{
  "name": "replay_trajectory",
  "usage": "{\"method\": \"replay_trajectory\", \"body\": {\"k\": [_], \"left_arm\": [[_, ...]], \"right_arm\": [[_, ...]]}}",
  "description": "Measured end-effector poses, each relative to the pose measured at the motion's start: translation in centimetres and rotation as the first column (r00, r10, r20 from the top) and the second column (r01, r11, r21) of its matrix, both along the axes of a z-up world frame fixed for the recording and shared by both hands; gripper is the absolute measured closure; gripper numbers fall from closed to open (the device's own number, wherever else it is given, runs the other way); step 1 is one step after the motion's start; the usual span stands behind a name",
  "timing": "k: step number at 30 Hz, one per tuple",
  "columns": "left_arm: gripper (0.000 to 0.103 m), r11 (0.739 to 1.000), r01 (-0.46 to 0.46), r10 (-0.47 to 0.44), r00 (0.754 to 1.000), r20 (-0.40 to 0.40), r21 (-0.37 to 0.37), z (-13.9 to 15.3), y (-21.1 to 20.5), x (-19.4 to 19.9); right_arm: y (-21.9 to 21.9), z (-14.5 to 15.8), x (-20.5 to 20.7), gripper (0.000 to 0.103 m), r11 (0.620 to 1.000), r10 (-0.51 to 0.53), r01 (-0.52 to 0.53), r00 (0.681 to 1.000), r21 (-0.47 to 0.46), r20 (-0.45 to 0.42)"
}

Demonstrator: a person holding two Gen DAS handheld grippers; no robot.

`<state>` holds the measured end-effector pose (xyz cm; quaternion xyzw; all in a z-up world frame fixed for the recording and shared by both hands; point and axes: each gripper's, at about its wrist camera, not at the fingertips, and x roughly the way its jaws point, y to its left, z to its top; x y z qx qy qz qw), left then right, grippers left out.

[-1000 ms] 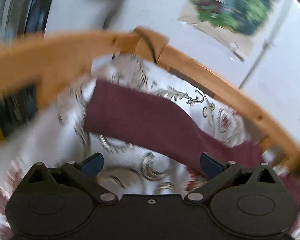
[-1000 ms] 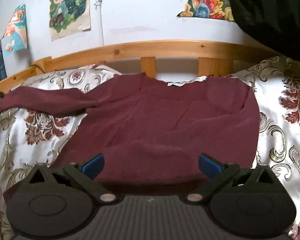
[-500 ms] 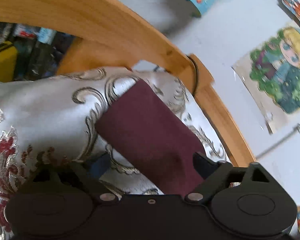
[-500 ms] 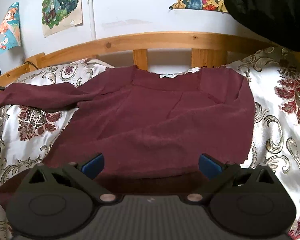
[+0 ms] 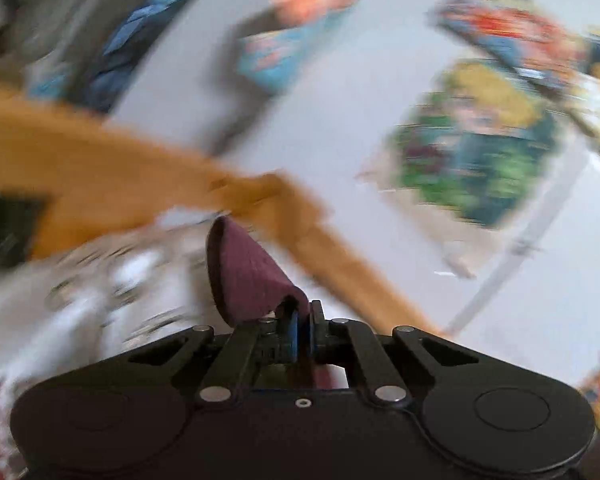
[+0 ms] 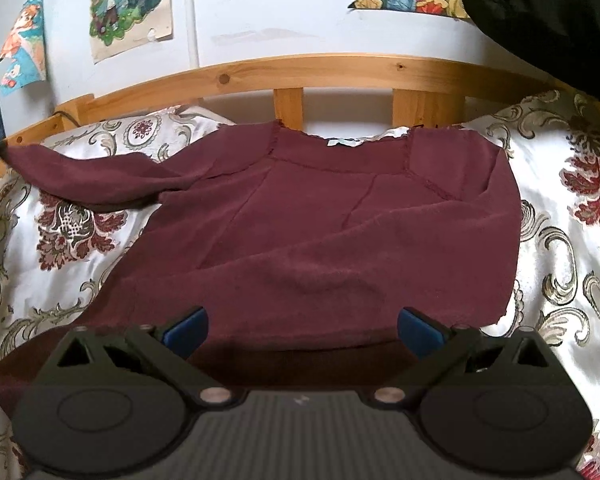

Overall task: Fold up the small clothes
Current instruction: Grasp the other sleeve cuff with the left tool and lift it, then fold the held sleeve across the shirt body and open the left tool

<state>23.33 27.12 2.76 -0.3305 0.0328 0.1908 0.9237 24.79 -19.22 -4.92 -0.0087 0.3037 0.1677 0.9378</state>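
Note:
A maroon long-sleeved top [image 6: 320, 232] lies flat on the patterned bedspread [image 6: 572, 220], neck toward the wooden rail. Its left sleeve [image 6: 84, 176] stretches out to the far left, where its end is lifted. My left gripper [image 5: 303, 320] is shut on the cuff of that sleeve [image 5: 248, 276] and holds it up off the bed; that view is blurred by motion. My right gripper [image 6: 300, 326] is open and empty, hovering just over the top's lower hem.
A wooden bed rail [image 6: 340, 68] runs behind the top, with a white wall and posters [image 6: 132, 4] above it. A black garment [image 6: 540, 4] hangs at the upper right. The bedspread reaches out on both sides of the top.
My left gripper has closed on the sleeve cuff and lifted it, swinging fast. My right gripper has stayed open over the hem, nearly still.

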Motion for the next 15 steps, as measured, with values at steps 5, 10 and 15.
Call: {"method": "replay_trajectory", "body": {"k": [5,10,15], "left_arm": [[0.099,0.910,0.327,-0.362,0.926,0.105,0.255,4.2,-5.9,0.9],[0.099,0.744,0.591,-0.647,0.755,0.112,0.313,5.0,-12.9,2.1],[0.099,0.576,0.759,-0.806,0.588,0.059,0.304,2.5,-19.9,2.4]], "right_arm": [[-0.3,0.1,0.1,0.000,1.000,-0.015,0.015,1.000,0.020,0.009],[-0.9,0.3,0.3,0.000,0.998,-0.053,0.053,0.998,0.016,0.019],[-2.4,0.7,0.6,0.000,0.992,-0.124,0.123,0.992,0.024,0.028]]}}
